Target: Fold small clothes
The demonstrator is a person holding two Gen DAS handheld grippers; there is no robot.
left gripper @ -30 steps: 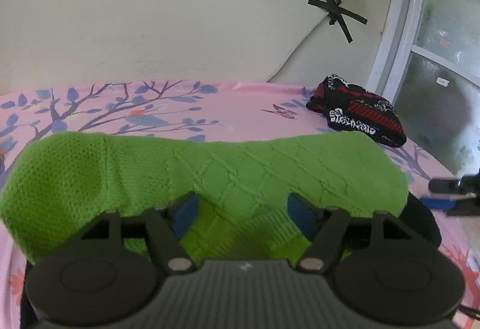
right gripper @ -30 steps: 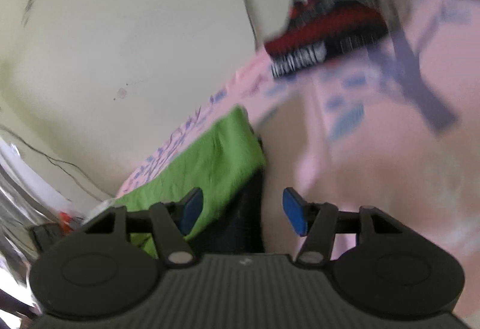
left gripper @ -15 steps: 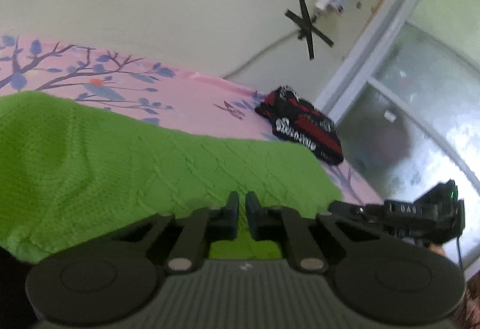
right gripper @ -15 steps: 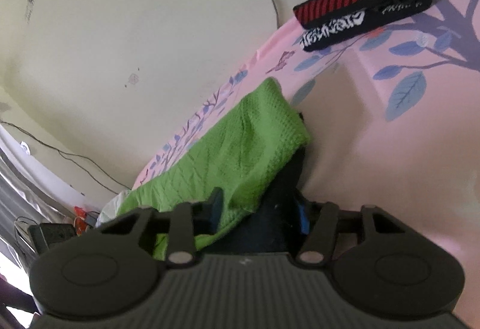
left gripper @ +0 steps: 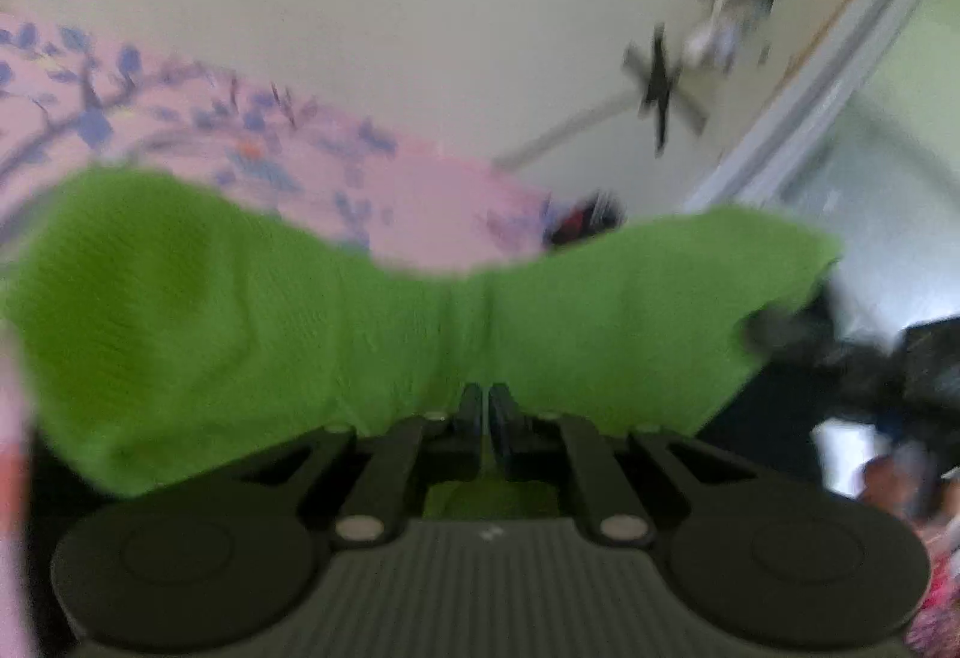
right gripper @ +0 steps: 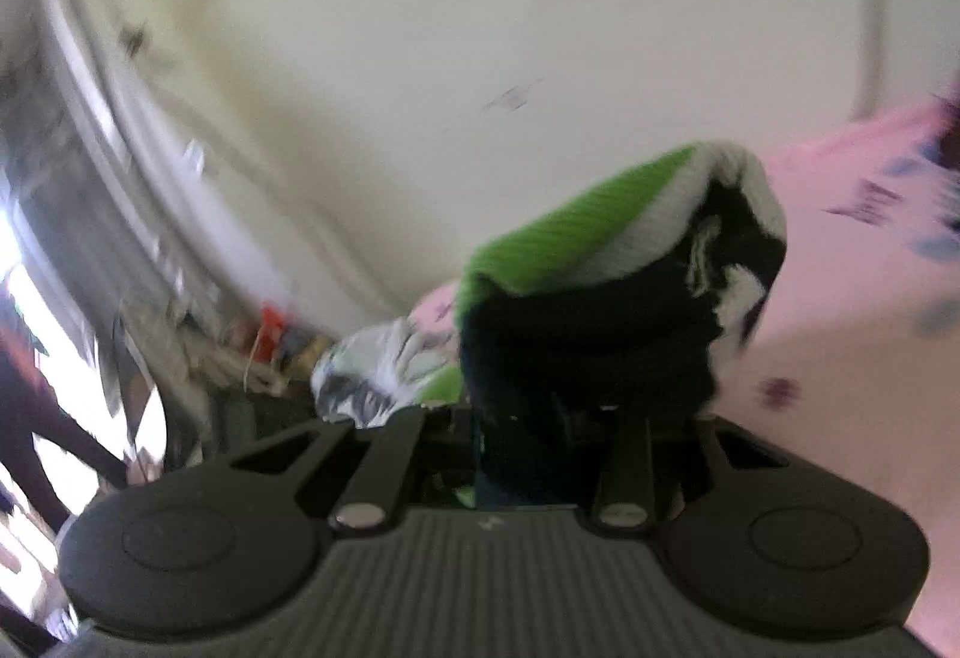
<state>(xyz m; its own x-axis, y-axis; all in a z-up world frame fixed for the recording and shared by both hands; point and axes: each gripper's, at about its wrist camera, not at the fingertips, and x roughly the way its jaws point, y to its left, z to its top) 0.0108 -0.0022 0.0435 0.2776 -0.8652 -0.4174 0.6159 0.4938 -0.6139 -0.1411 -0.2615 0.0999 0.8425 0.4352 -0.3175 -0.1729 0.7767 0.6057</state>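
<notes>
A green knit garment (left gripper: 240, 310) spans the left wrist view, lifted and blurred above the pink bedsheet (left gripper: 420, 190). My left gripper (left gripper: 483, 400) is shut on its near edge, and the cloth bunches where the pads meet. In the right wrist view the same garment's end (right gripper: 600, 250) shows green, white and black. It hangs bunched between the fingers of my right gripper (right gripper: 576, 412), whose jaws are closing on it and whose tips are hidden by the cloth. The right gripper (left gripper: 840, 352) is a dark blur at the garment's right end.
A folded black and red garment (left gripper: 585, 223) lies at the far side of the bed, half hidden behind the green cloth. A wall with taped cables (left gripper: 660, 93) stands behind. Crumpled white and grey cloth (right gripper: 378, 370) and clutter (right gripper: 270, 346) lie left of the bed.
The left jaws closed on the garment's edge and raised it. The right gripper swung over to the garment's end, took it between its fingers and lifted it off the sheet.
</notes>
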